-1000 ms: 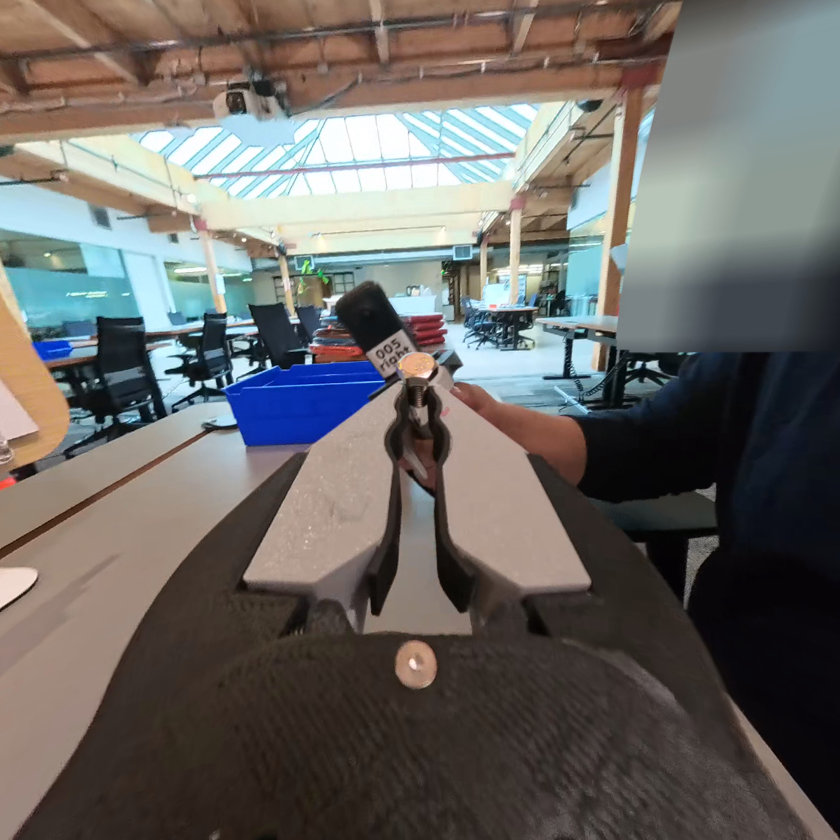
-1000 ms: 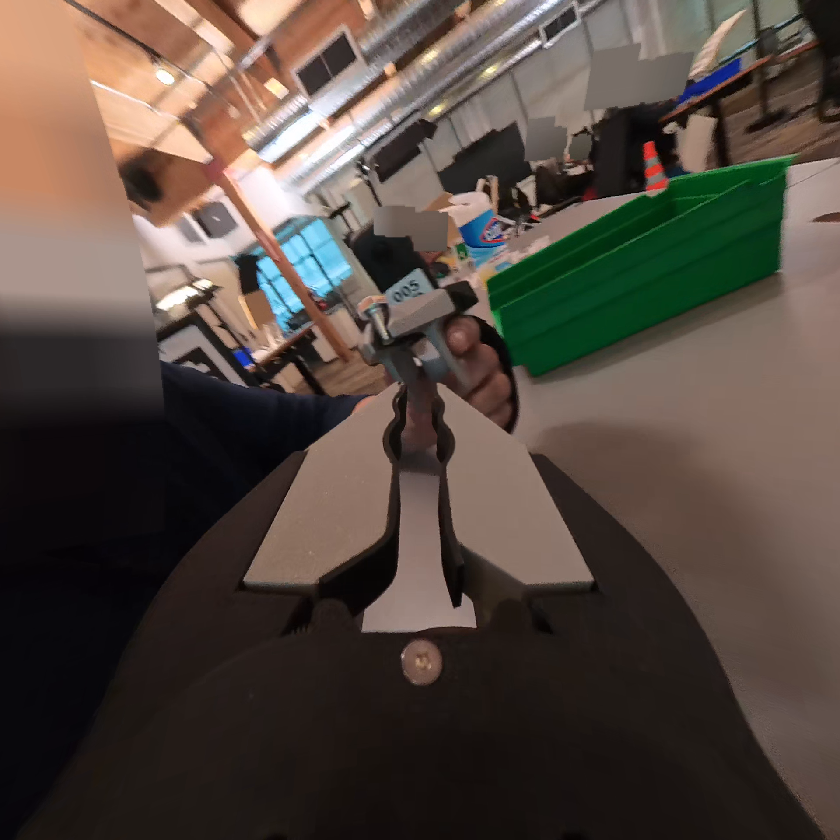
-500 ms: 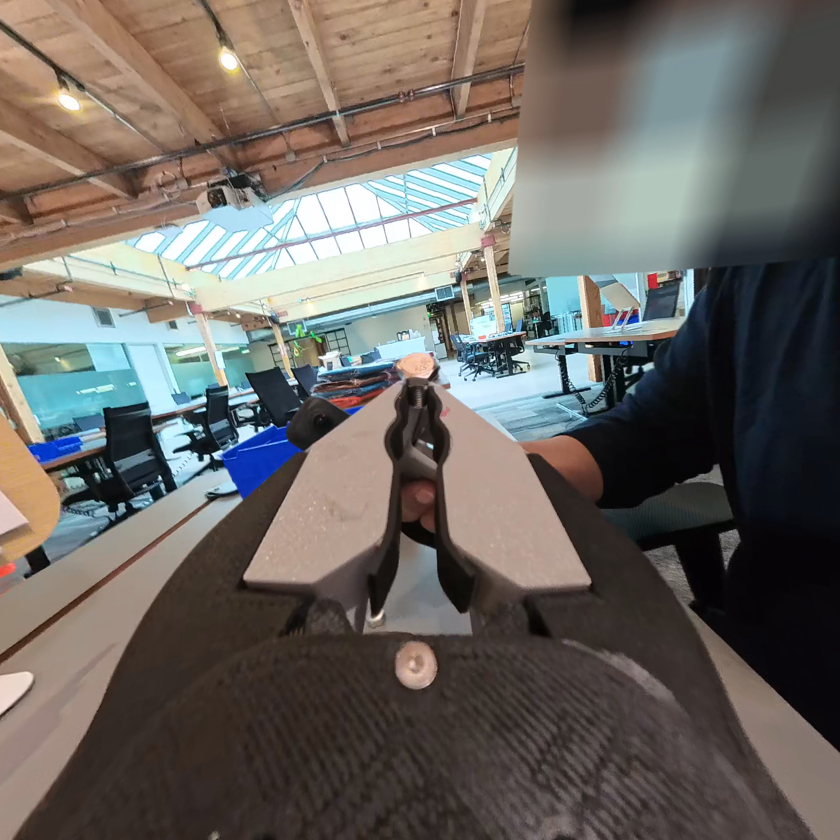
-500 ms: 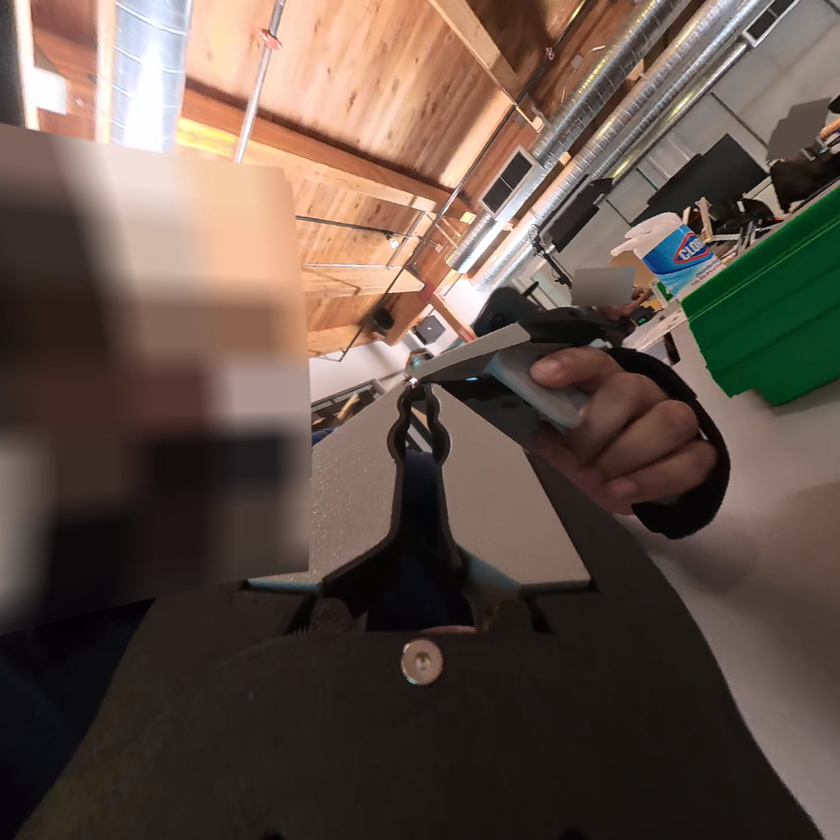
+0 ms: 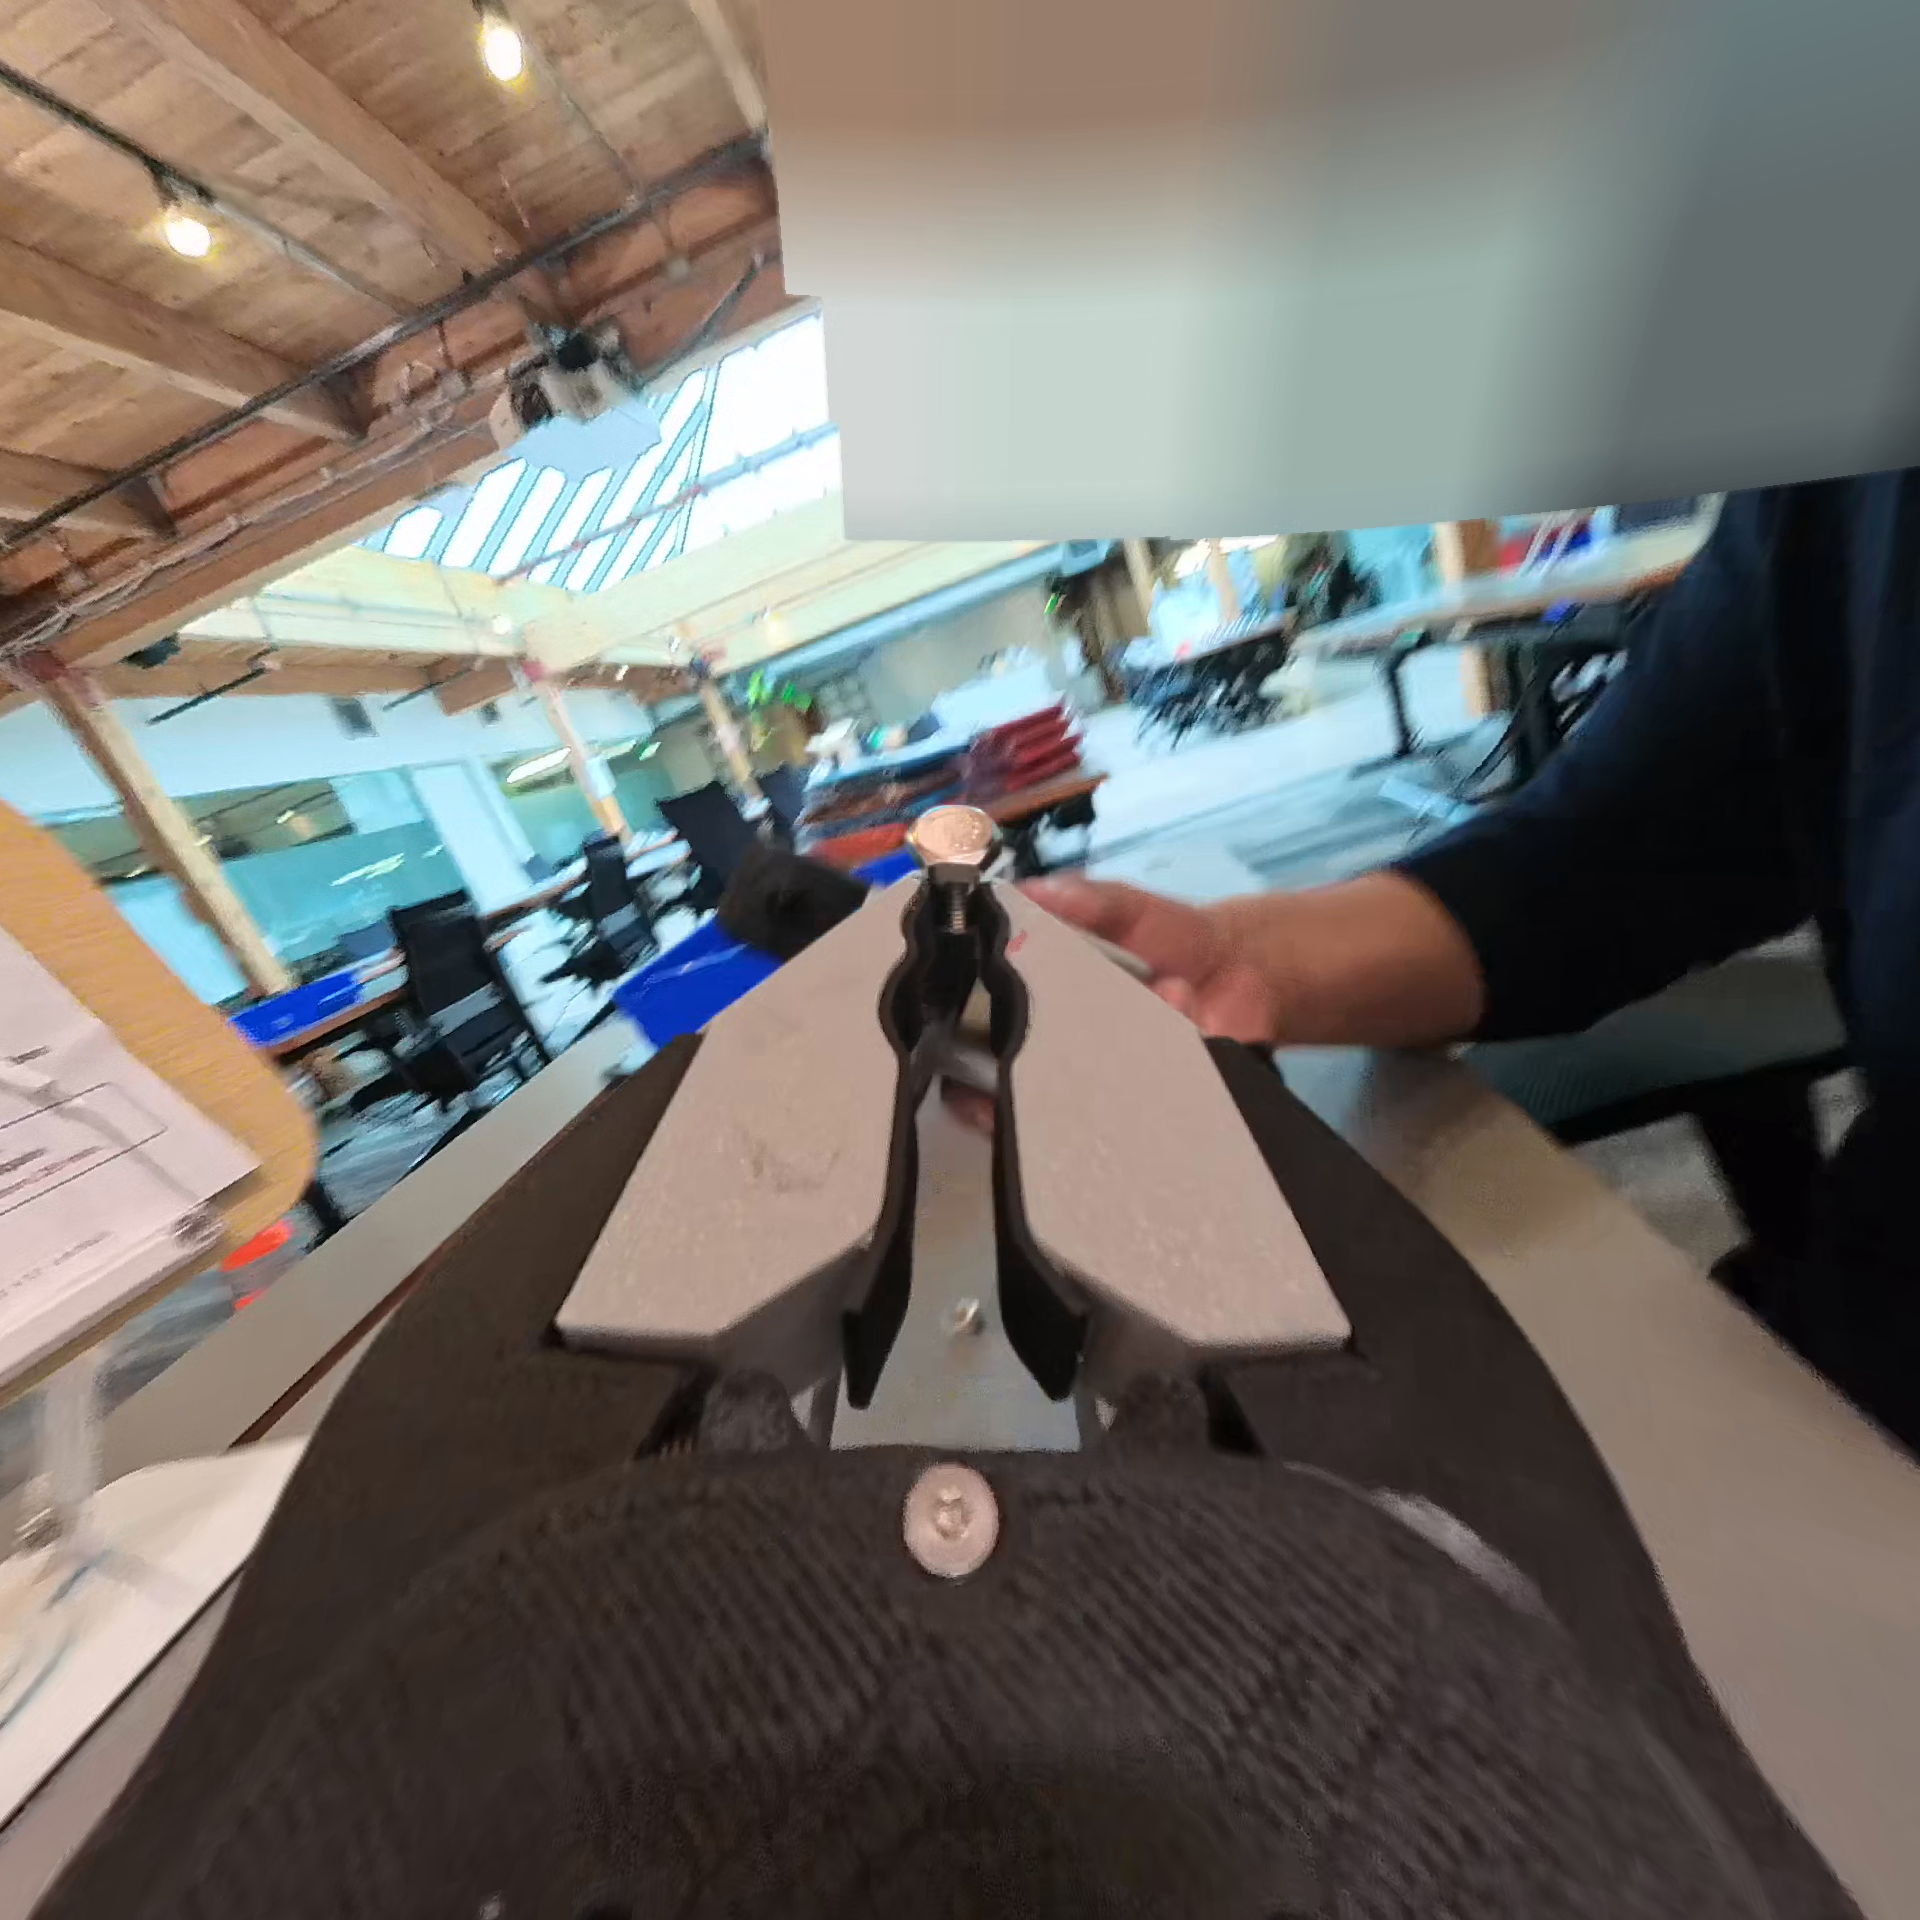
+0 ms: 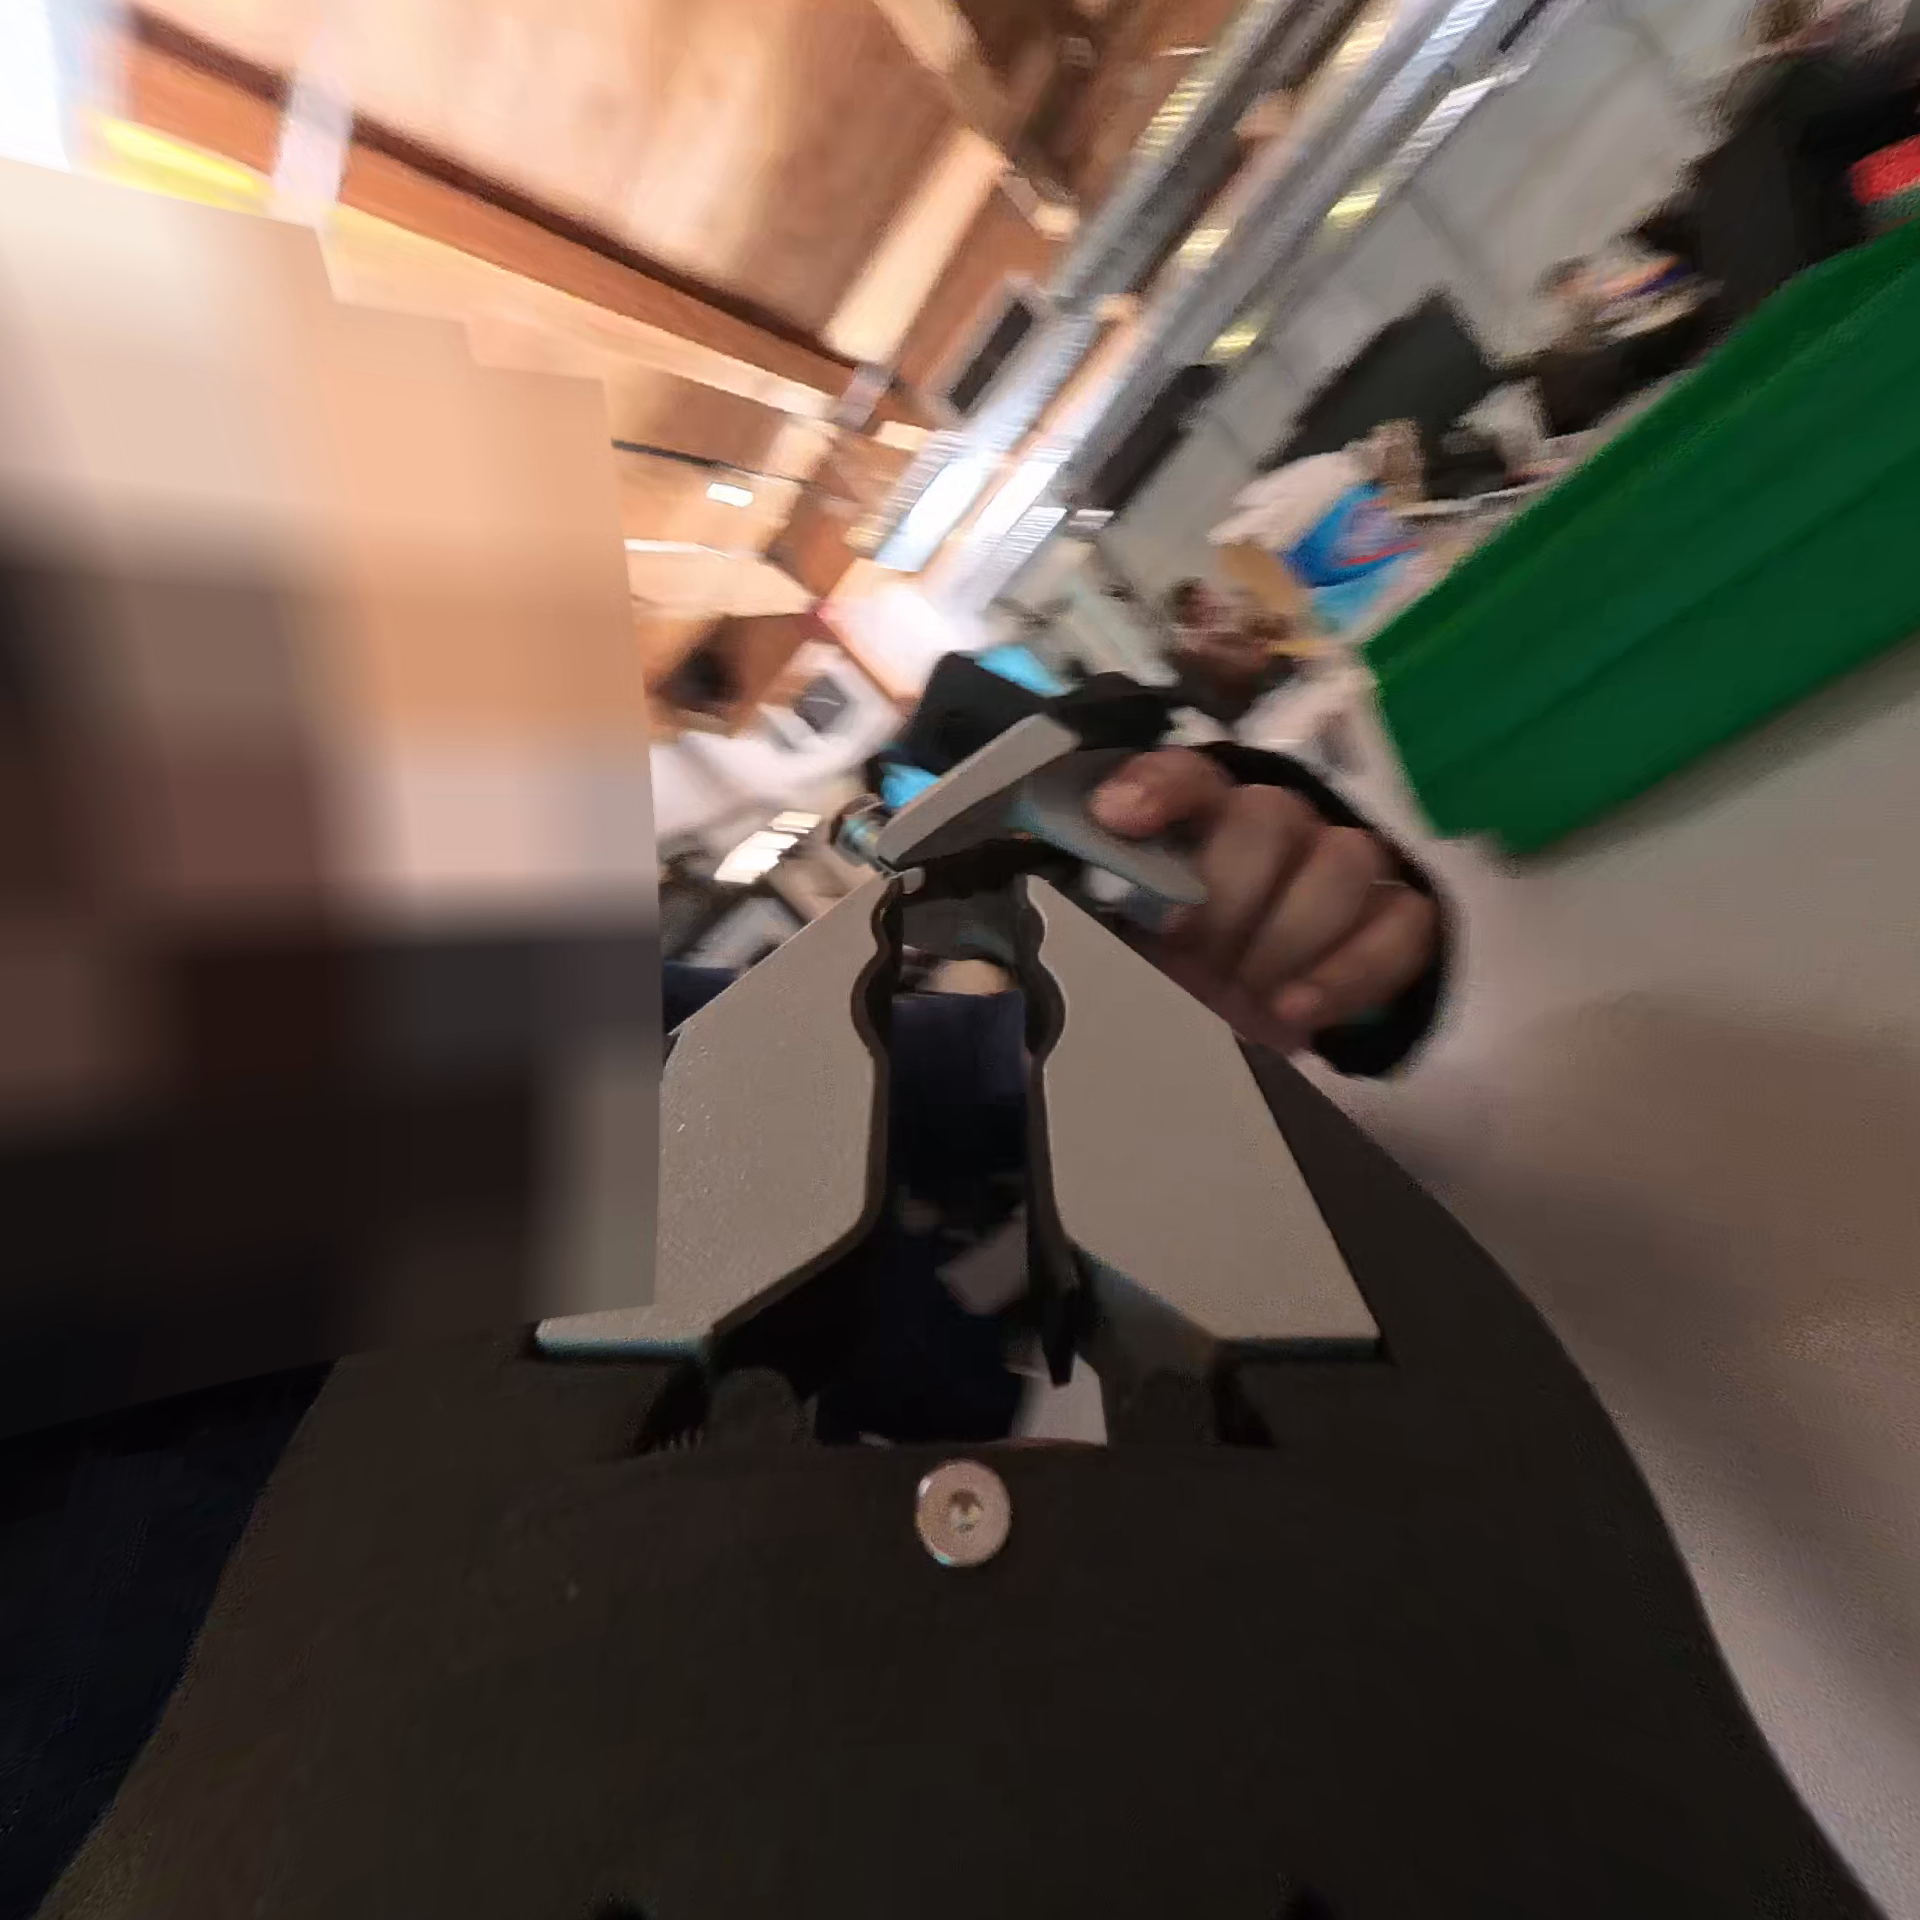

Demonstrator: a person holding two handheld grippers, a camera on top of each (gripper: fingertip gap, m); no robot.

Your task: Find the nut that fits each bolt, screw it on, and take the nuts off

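My left gripper (image 5: pixel 954 906) is shut on a silver hex bolt (image 5: pixel 954 840). Its threaded shank sits between the fingertips and its head sticks out past them. The bolt is held up in the air above the grey table (image 5: pixel 1558 1351). In the blurred right wrist view my right gripper (image 6: pixel 961 904) has its fingers apart, with nothing plainly between them. Its tips are just under the left gripper (image 6: pixel 977 790) and the bolt's end (image 6: pixel 860 831). A small metal piece (image 5: pixel 966 1320) lies on the table below the left fingers. The right gripper's black body (image 5: pixel 790 899) shows behind the left fingers.
A green bin (image 6: pixel 1662 623) stands on the table to the right. A blue bin (image 5: pixel 686 977) stands farther back. A wooden board with paper (image 5: pixel 104 1091) is at the left. The person's hand (image 5: pixel 1247 956) and dark sleeve fill the right side.
The left gripper has kept the bolt while both views swung. The right gripper's fingers, shut near the bolt's end before, now stand wider apart.
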